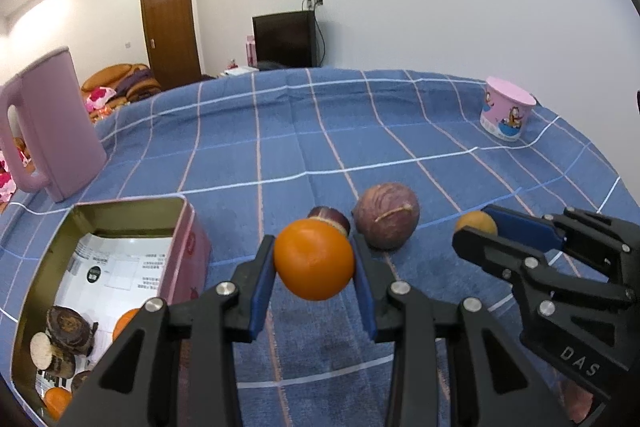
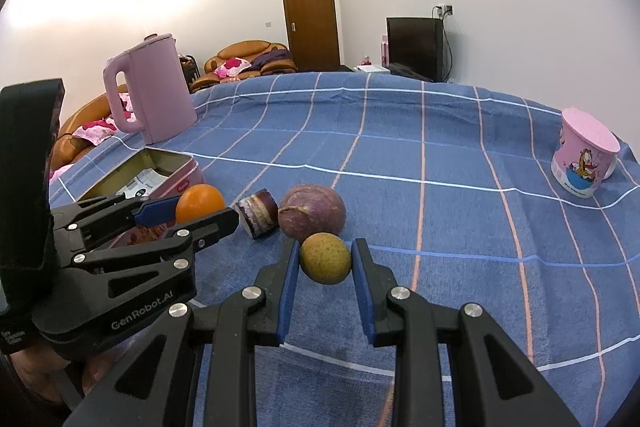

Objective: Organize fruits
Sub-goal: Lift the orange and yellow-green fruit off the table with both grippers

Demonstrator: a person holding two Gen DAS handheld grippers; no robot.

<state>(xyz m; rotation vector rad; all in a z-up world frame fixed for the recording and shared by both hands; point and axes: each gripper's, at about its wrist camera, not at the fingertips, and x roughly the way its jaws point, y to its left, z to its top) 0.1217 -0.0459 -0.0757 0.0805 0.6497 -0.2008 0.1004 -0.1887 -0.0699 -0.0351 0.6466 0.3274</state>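
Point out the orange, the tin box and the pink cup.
orange (image 1: 314, 259), left wrist view, middle of its peel.
tin box (image 1: 192, 247), left wrist view, pink outer wall.
pink cup (image 2: 580, 163), right wrist view, printed side.

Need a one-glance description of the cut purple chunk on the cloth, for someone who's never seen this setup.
Start at the open pink tin on the blue checked cloth. Just right of it in the right wrist view, two purple items sit side by side. The chunk is the smaller one nearer the tin: a short cylinder lying on its side, pale cut face showing, unlike the big round purple fruit next to it.
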